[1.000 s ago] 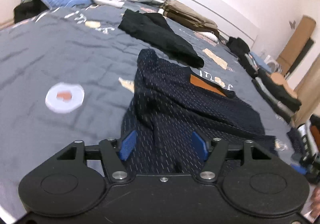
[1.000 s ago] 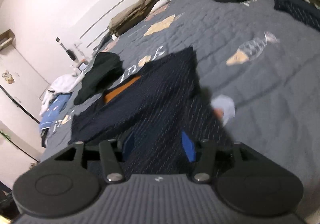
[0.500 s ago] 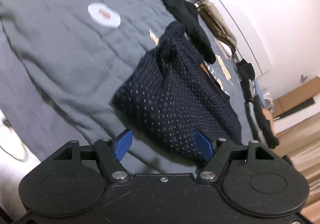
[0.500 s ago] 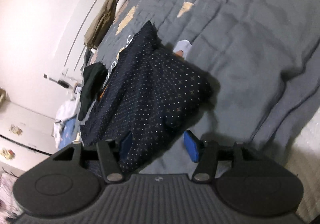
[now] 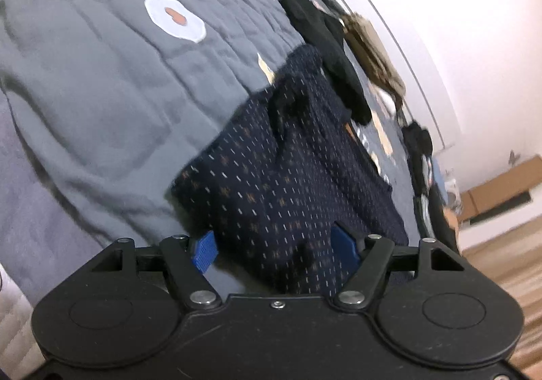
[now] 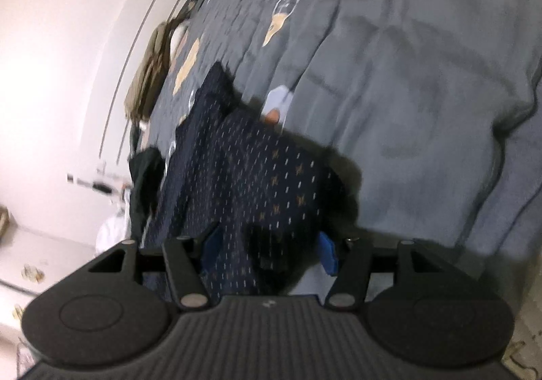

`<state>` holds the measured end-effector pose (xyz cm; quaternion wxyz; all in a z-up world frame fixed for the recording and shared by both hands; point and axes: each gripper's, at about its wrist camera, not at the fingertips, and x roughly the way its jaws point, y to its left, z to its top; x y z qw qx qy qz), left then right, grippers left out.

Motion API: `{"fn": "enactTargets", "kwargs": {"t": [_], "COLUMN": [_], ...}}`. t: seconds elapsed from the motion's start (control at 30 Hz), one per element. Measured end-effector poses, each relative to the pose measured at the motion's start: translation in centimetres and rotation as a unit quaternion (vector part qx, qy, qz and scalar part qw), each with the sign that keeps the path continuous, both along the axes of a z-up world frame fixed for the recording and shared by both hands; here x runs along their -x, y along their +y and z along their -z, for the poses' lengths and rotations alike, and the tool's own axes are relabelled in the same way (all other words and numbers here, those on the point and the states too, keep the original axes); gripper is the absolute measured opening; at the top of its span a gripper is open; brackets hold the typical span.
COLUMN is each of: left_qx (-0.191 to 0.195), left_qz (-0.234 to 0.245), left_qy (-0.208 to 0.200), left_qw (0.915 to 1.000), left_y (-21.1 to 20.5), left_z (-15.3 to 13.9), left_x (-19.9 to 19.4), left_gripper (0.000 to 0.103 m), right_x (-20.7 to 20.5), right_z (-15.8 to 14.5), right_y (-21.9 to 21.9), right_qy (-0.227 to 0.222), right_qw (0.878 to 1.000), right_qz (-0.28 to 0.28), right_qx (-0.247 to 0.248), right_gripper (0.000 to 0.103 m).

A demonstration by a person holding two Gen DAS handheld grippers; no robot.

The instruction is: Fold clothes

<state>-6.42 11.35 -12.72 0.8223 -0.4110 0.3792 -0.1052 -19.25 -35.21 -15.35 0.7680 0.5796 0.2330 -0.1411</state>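
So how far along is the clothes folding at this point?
Some looks done: folded stacks sit along the bed's far edge. In hand: the navy patterned garment, its near edge lying between the fingers of the left gripper and right gripper. Left: this fold, plus the loose black garment.
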Motion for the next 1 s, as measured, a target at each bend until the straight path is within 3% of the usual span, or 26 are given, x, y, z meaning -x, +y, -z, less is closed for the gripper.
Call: {"fn": "enactTargets", "kwargs": {"t": [0.07,0.13,0.17,0.2,0.23,0.33,0.43,0.5,0.6,0.67,0.73,0.77,0.83,0.87,0.93,1.0], "left_qx": [0.003,-0.007,-0.017,-0.032,-0.048,-0.04,-0.009,-0.012,-0.041,-0.063,-0.072,-0.071,-0.067,-0.064,-0.066,-0.072], "left_qz": [0.0,0.009,0.016,0.018,0.018,0.001,-0.005,0.01,0.035,0.046,0.041,0.038,0.038,0.038,0.04,0.039], "left_qy": [0.002,-0.004,-0.008,-0.013,-0.02,-0.023,-0.042,-0.051,-0.011,0.031,0.048,0.045,0.031,0.024,0.014,0.008], "left_qw": [1.0,0.9999,0.9997,0.9992,0.9985,0.9989,0.9991,0.9986,0.9985,0.9965,0.9954,0.9957,0.9966,0.9969,0.9969,0.9966], "left_y": [0.0,-0.3,-0.6,-0.8,-0.9,0.5,3.1,4.0,3.6,3.0,2.5,2.3,2.0,1.7,1.1,0.7], "left_z": [0.2,0.1,0.0,-0.2,-0.4,-1.1,-3.0,-4.0,-3.3,-2.0,-1.3,-1.3,-1.5,-1.5,-1.5,-1.2], "left_x": [-0.5,-0.7,-0.8,-0.8,-0.7,-0.6,-0.2,0.1,-0.2,-0.6,-0.9,-1.0,-1.2,-1.3,-1.4,-1.4], "left_gripper": [0.061,0.033,0.023,0.014,0.013,0.009,0.009,0.009,0.012,0.017,0.02,0.022,0.044,0.049,0.05,0.048], "right_x": [-0.3,-0.7,-0.9,-1.1,-1.2,-0.3,1.1,1.8,2.0,1.5,1.2,1.3,1.2,1.2,1.1,0.9], "right_z": [0.3,0.4,0.4,0.5,0.6,0.0,-1.8,-3.2,-3.8,-2.9,-1.9,-1.5,-1.2,-1.1,-0.8,-0.5], "right_y": [-0.3,-0.3,-0.3,-0.4,-0.5,-0.9,-1.3,-1.3,-1.0,-1.0,-1.1,-1.3,-1.3,-1.4,-1.3,-1.0], "right_qy": [-0.004,-0.011,-0.015,-0.017,-0.017,-0.029,-0.055,-0.066,-0.022,0.033,0.075,0.072,0.063,0.059,0.044,0.025], "right_qw": [1.0,1.0,1.0,1.0,1.0,0.999,0.997,0.997,0.999,0.997,0.995,0.996,0.997,0.997,0.999,0.999], "right_qz": [0.008,0.011,0.011,0.011,0.013,0.035,0.049,0.042,0.002,-0.01,-0.014,-0.006,0.002,0.005,0.011,0.013], "right_qx": [-0.013,-0.013,-0.012,-0.011,-0.012,-0.008,0.006,0.017,0.045,0.065,0.064,0.055,0.044,0.039,0.03,0.021], "right_gripper": [0.058,0.055,0.05,0.029,0.009,0.008,0.006,0.006,0.006,0.009,0.011,0.013,0.026,0.03,0.041,0.041]}}
